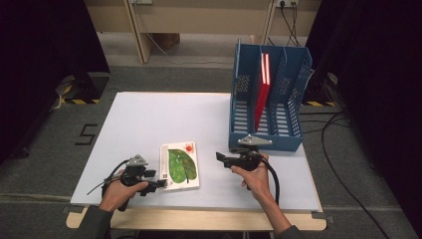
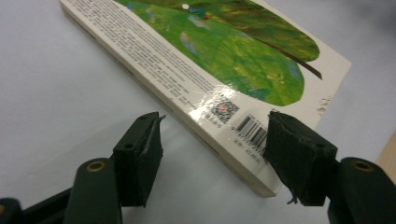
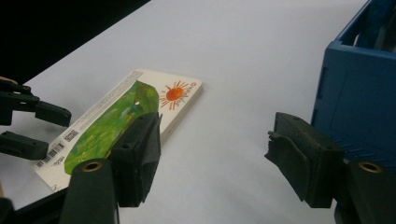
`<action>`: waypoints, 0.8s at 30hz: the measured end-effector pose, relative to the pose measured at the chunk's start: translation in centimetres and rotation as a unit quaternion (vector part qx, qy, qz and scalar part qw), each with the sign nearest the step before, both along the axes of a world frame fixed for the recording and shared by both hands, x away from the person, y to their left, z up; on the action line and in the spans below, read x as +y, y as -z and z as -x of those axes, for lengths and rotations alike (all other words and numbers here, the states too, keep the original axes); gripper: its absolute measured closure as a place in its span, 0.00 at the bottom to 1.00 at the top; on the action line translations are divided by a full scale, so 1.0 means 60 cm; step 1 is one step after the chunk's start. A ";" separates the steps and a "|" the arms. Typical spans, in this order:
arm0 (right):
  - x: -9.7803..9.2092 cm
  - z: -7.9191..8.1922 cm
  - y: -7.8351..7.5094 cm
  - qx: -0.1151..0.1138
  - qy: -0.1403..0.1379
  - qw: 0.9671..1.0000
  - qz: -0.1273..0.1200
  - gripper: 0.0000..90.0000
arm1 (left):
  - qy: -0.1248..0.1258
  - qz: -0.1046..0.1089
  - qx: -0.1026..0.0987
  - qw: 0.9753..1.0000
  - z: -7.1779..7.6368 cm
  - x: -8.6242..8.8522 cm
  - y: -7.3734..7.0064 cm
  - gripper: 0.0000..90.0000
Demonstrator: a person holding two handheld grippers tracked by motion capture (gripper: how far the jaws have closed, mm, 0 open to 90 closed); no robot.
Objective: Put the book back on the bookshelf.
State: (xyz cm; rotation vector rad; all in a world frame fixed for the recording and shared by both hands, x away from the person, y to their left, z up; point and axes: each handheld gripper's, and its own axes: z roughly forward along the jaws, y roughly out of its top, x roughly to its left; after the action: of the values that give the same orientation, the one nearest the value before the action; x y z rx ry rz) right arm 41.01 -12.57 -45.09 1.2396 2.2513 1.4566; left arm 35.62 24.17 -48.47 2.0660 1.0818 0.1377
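Left tongs (image 2: 212, 154) at the book's (image 2: 224, 70) near corner, jaws apart, nothing gripped yet
The book lies flat on the white table (image 1: 149, 119), green leaf cover up, between the two hands and just beside the left tongs, which straddle its barcode corner; this looks like the approach before the pick-up, so the next move calls for sliding a jaw under that edge and closing on the corner. The right tongs (image 3: 212, 154) hang apart and empty, between the book and the blue rack (image 1: 268, 99). That rack stands at the table's far right; a red book (image 1: 263, 84) stands upright in a middle slot, the other slots look empty
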 end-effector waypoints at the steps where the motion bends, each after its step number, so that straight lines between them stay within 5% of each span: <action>1: 0.003 0.001 0.001 0.000 -0.004 1.000 0.002 0.38 | 0.004 0.000 0.001 1.000 0.000 -0.002 0.000 0.41; 13: 0.021 0.002 0.016 0.016 -0.019 1.000 0.012 0.38 | 0.011 0.001 0.007 1.000 0.005 -0.015 -0.001 0.40; 19: 0.027 0.001 0.022 0.024 -0.023 0.999 0.012 0.38 | 0.040 0.017 0.018 0.999 0.013 -0.044 0.000 0.42; 24: 0.033 0.001 0.026 0.027 -0.026 0.999 0.016 0.38 | 0.035 0.031 0.022 0.999 0.009 -0.040 0.000 0.42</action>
State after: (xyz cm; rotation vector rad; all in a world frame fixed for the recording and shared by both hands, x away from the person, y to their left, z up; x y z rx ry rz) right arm 40.94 -10.59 -46.63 1.2347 2.3501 1.4162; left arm 35.06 21.75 -48.46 2.0571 1.0264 0.0242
